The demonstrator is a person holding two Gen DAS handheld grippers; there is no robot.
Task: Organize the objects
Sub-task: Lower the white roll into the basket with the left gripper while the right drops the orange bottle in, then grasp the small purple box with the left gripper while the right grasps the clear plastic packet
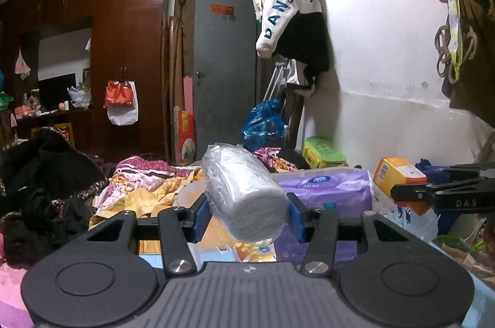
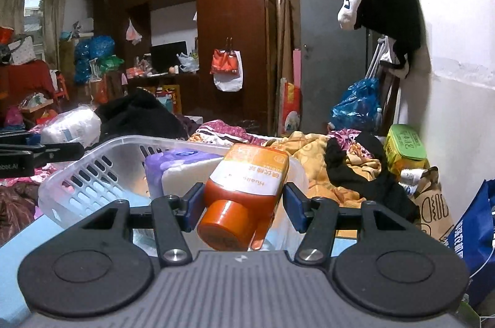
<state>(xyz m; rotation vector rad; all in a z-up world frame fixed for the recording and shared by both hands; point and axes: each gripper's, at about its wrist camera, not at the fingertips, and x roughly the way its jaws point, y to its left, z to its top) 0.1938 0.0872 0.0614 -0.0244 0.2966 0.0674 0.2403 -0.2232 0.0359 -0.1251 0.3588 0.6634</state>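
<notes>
The left claw (image 1: 246,212) is pinched shut on a roll wrapped in clear plastic (image 1: 244,195) — the roll is held tilted, up in the air, above a purple tissue pack (image 1: 331,189). The right claw (image 2: 243,201) is pressed tight on an orange bottle (image 2: 244,192), cap toward the camera. Just behind the bottle a clear plastic basket (image 2: 92,173) is seen — the purple tissue pack (image 2: 173,164) is lying inside it. A messy bed (image 2: 309,148) is spread beyond.

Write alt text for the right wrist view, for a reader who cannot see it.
The right hand-held gripper clamps an orange bottle, cap toward the camera, above a clear basket holding a purple pack. Behind lie a cluttered bed and wardrobe.
</notes>
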